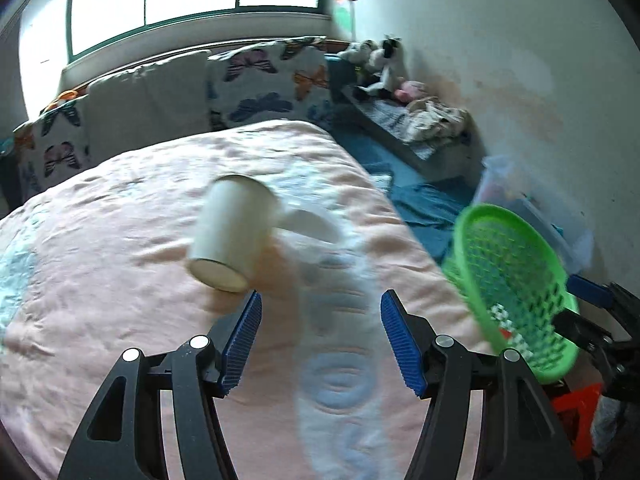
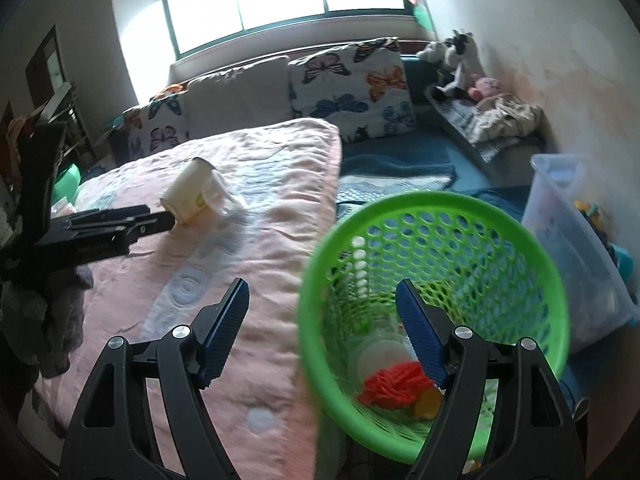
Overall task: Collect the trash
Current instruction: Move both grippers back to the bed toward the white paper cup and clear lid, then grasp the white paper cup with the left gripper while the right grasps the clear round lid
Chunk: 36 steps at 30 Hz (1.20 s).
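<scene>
Right gripper (image 2: 322, 330) straddles the green basket (image 2: 520, 240) rim at 5 o'clock, grip unclear — orange scrap (image 2: 394, 386) and pale lid inside. Left gripper (image 1: 320, 342) gapes empty; white cup (image 1: 232, 228) at 11 on the pink blanket (image 1: 100, 280).

The pink quilt (image 2: 248, 240) lies mostly bare, with open room toward its near edge and left side. A white paper cup (image 1: 232, 232) lies tipped mid-quilt. Past its right edge, the green mesh basket (image 2: 436, 216) and a clear storage bin (image 2: 568, 232) crowd the gap to the wall.
</scene>
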### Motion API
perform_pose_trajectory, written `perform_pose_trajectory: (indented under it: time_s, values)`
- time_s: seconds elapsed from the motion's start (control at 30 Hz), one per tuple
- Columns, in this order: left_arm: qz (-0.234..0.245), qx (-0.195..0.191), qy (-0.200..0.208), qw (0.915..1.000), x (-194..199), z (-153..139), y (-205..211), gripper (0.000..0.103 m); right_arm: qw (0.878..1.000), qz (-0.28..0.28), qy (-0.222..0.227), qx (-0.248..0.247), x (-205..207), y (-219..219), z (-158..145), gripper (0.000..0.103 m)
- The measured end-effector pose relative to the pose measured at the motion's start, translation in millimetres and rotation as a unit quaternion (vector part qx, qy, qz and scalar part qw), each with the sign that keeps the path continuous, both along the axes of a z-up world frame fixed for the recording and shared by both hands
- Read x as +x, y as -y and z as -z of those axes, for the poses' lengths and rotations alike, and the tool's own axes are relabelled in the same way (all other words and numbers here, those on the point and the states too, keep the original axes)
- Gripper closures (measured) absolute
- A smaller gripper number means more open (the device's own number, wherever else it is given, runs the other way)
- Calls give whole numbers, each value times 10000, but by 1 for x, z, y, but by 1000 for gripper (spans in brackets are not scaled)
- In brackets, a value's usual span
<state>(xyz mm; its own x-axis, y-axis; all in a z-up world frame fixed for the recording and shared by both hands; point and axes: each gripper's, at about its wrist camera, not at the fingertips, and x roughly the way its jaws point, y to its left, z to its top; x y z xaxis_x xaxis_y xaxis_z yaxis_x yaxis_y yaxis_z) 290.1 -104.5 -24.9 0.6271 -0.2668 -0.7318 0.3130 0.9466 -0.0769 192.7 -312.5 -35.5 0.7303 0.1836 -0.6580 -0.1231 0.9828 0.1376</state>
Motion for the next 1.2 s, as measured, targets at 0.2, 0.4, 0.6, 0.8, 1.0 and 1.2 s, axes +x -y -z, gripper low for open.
perform_pose_trajectory:
  time_s: [0.2, 0.4, 0.6, 0.8, 1.0, 1.2]
  values:
    - [-230, 215, 3, 9995, 30, 6, -23, 40, 9997, -220, -49, -128, 20, -22, -2, 27]
    - [-224, 459, -82, 9987, 54, 16, -30, 40, 9992, -375, -113, -51, 41, -38, -1, 27]
    - [-92, 521, -199, 9984, 76, 27, -33, 40, 9985, -517, -183, -50, 61, -53, 3, 27]
    - [81, 574, -312, 9978, 93, 37, -27, 40, 9978, -611, -254, -50, 77, -64, 7, 27]
    - [206, 569, -374, 9975, 102, 46, -24, 40, 9970, -713, -285, -90, 89, -74, 10, 27]
    - [297, 460, -214, 9983, 100, 46, -26, 45, 9964, -775, -335, -68, 103, -83, 16, 27]
